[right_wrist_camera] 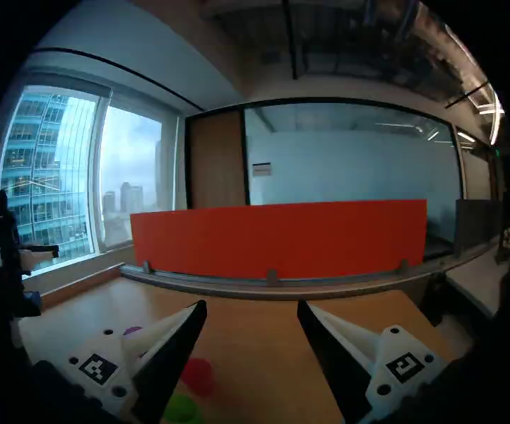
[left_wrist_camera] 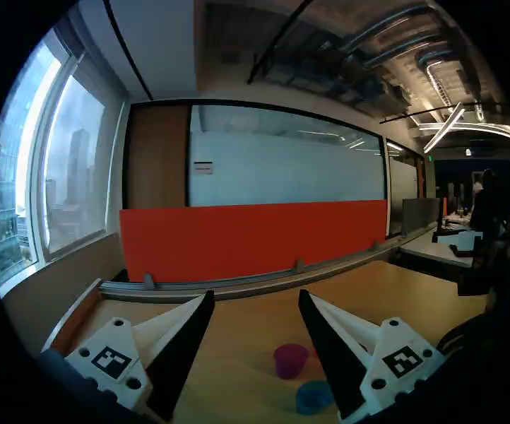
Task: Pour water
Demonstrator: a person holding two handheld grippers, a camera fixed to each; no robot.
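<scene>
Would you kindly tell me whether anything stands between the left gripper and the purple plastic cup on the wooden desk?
Nothing visible does. The purple plastic cup stands on the wooden desk below the left gripper, framed by its open jaws. The blue plastic cup sits beside it, nearer the camera, not in the path.

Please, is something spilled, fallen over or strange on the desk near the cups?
Nothing stands out. In the left gripper view the purple cup and the blue cup stand on the wooden desk with no puddle around them. The left gripper and the right gripper are open and empty.
</scene>
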